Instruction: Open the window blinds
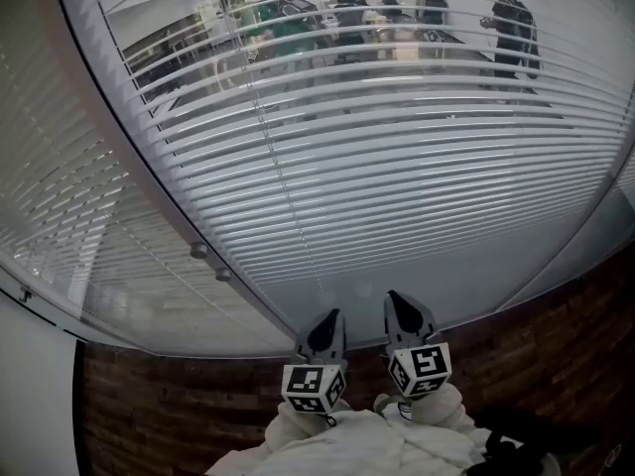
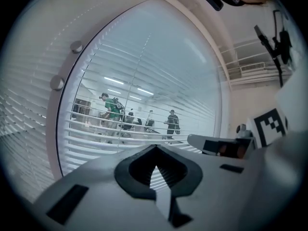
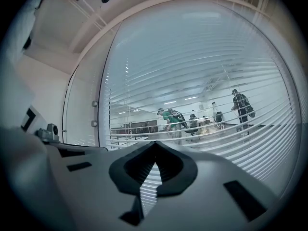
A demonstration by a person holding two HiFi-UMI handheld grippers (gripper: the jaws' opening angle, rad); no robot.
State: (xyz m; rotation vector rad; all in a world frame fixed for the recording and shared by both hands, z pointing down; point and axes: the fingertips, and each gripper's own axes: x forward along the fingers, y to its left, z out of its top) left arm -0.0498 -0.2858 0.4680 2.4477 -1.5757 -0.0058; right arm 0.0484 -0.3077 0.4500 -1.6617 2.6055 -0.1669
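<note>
My left tool (image 1: 330, 323), right tool (image 1: 402, 310): both shut, empty, near blinds (image 1: 397, 167). Knobs (image 1: 199, 250) left of blinds, probably slat control. Open left tool, grip one squarely, turn slowly.

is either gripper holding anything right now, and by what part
Nothing is held. The left gripper and the right gripper are both shut with nothing between their jaws, facing the blinds.

Brown brick-patterned floor (image 1: 179, 405)
</note>
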